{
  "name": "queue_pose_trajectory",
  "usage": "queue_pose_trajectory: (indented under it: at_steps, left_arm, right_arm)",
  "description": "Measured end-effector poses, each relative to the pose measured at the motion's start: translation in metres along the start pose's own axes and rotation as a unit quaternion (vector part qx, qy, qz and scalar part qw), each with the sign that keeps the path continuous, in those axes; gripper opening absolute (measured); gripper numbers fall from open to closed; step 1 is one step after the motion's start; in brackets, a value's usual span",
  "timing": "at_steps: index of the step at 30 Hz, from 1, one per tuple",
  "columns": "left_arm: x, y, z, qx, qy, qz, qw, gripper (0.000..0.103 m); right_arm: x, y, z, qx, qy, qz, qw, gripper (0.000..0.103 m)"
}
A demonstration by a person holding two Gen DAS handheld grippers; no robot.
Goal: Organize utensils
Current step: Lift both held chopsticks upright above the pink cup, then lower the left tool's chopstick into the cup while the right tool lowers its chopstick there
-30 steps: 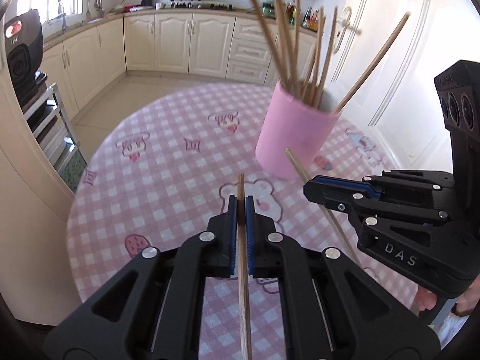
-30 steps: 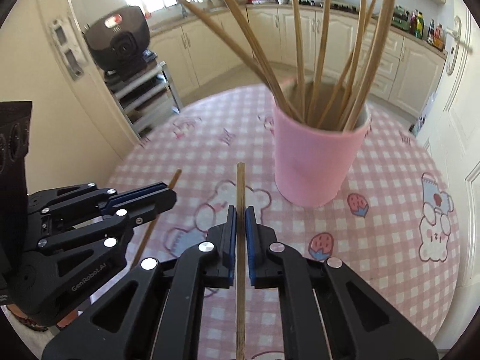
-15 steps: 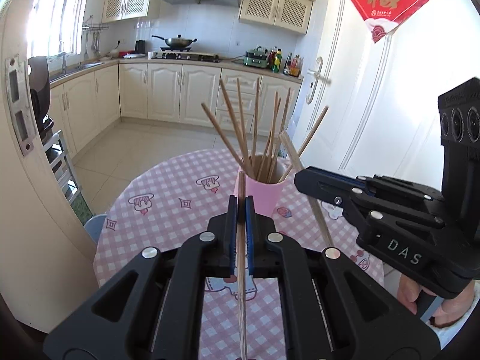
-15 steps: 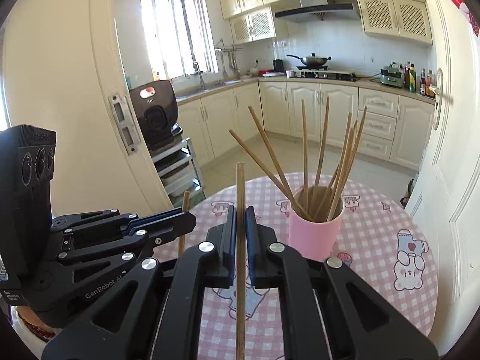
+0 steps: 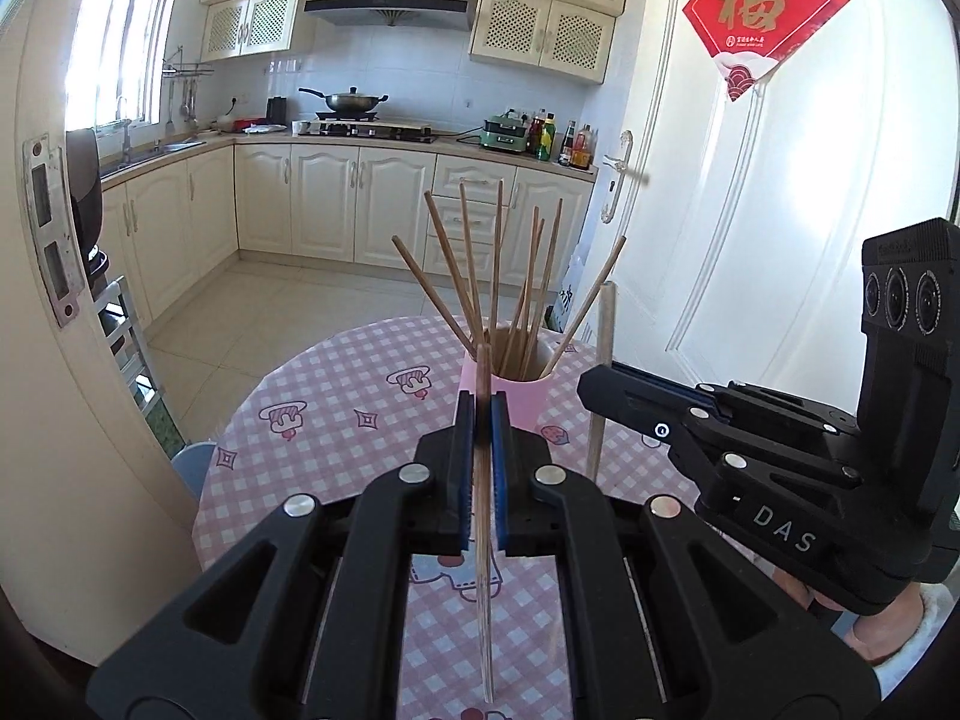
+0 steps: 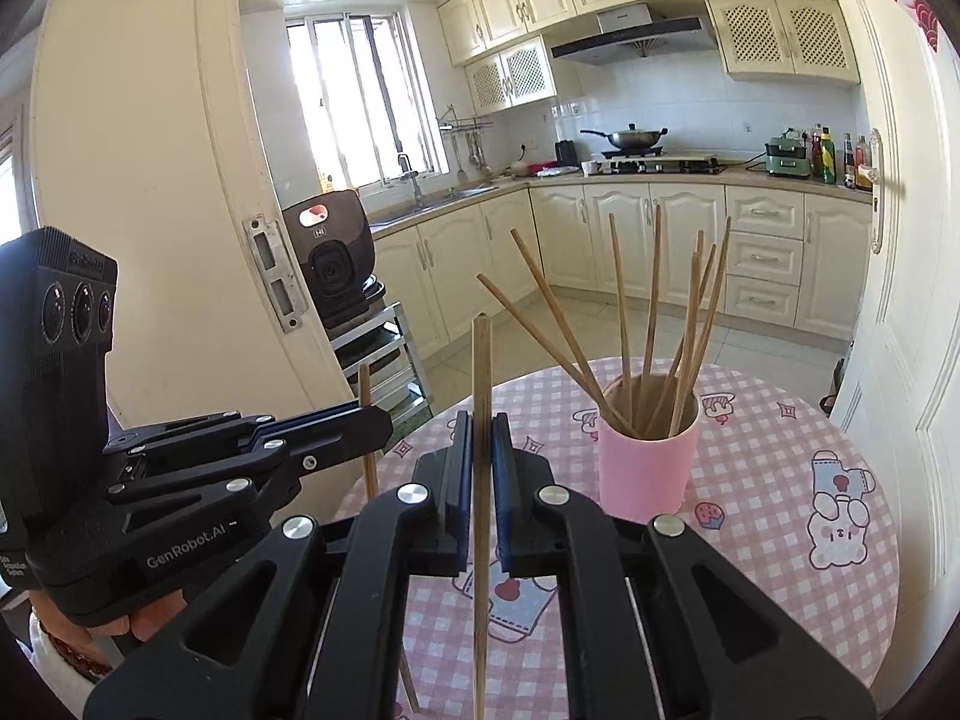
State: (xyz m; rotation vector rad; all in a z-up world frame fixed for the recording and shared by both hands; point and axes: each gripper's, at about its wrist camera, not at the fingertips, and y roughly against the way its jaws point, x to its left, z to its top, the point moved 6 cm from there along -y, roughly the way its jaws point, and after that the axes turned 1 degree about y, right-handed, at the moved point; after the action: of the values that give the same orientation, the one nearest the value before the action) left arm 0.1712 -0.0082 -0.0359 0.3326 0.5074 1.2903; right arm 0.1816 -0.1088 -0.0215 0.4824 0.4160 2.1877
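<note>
A pink cup (image 5: 522, 402) (image 6: 645, 468) with several wooden chopsticks (image 5: 498, 276) (image 6: 654, 312) fanned out of it stands on a round table with a pink checked cloth (image 5: 336, 396) (image 6: 780, 450). My left gripper (image 5: 482, 414) is shut on one chopstick (image 5: 483, 510) held upright between its blue pads, short of the cup. My right gripper (image 6: 480, 432) is shut on another upright chopstick (image 6: 480, 360), left of the cup. Each gripper shows in the other's view: the right one (image 5: 606, 384) with its stick (image 5: 603, 360), the left one (image 6: 372, 426) with its stick (image 6: 366, 420).
A white door (image 5: 750, 240) stands close to the table on the right. A cream door edge (image 5: 48, 228) and a metal rack with a black appliance (image 6: 330, 264) are on the left. A blue stool (image 5: 192, 468) sits by the table's left rim. Kitchen cabinets line the far wall.
Both grippers have risen and tipped upward with their chopsticks still gripped, so the cup now sits lower and farther off. Most of this happened before the last half second.
</note>
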Motion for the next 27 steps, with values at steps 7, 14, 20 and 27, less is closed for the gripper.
queue_pose_trajectory:
  at_steps: [7,14,20,27]
  left_arm:
    - [-0.003,0.001,0.002,-0.005,0.0,-0.001,1.0,0.005]
    - [-0.009,0.0,0.009,-0.013,-0.005,-0.002,0.9999,0.005]
    - [-0.015,0.002,0.018,-0.026,-0.01,-0.008,0.9996,0.005]
    - [-0.022,0.007,0.041,-0.054,-0.014,-0.011,0.9984,0.005]
  right_arm:
    - [-0.001,0.008,0.0,-0.008,0.01,-0.012,1.0,0.005]
    - [-0.006,0.018,0.008,-0.028,0.016,-0.027,0.999,0.005]
    - [-0.011,0.025,0.019,-0.047,0.021,-0.04,0.998,0.005]
    - [-0.023,0.028,0.034,-0.071,0.029,-0.066,0.995,0.005]
